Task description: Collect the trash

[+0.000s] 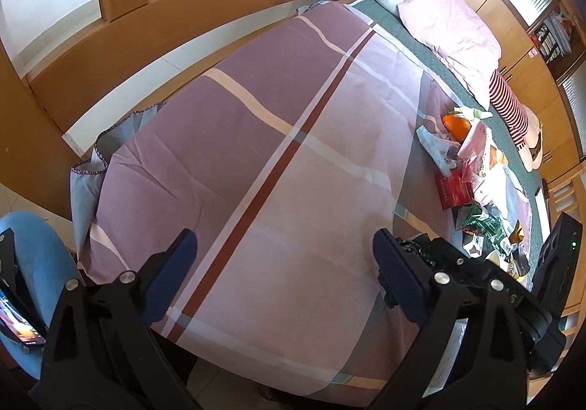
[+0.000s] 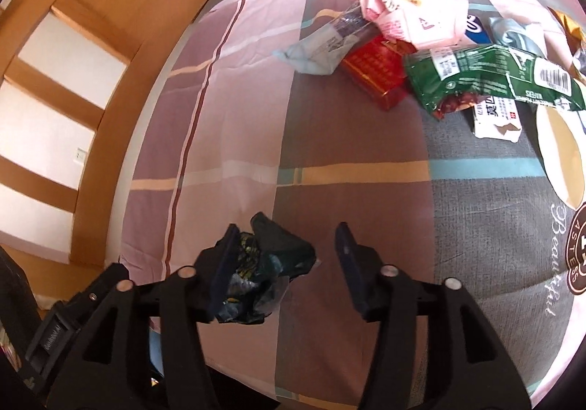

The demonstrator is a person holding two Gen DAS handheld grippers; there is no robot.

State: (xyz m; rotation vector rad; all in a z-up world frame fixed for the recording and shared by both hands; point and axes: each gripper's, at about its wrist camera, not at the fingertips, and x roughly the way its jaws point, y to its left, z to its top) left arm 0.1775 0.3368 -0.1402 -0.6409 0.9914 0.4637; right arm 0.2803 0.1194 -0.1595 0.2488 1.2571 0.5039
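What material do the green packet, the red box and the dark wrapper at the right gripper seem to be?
Green packet: glossy plastic film, likely; it shines and crinkles.
Red box: printed cardboard, seemingly; sharp folded edges, slight sheen.
Dark wrapper: thin crumpled film, perhaps foil-lined; it lies between the right gripper's open jaws.

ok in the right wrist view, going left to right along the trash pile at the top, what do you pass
light blue wrapper → red box → green snack bag → torn white packet, which sits a little nearer under the green bag's right part
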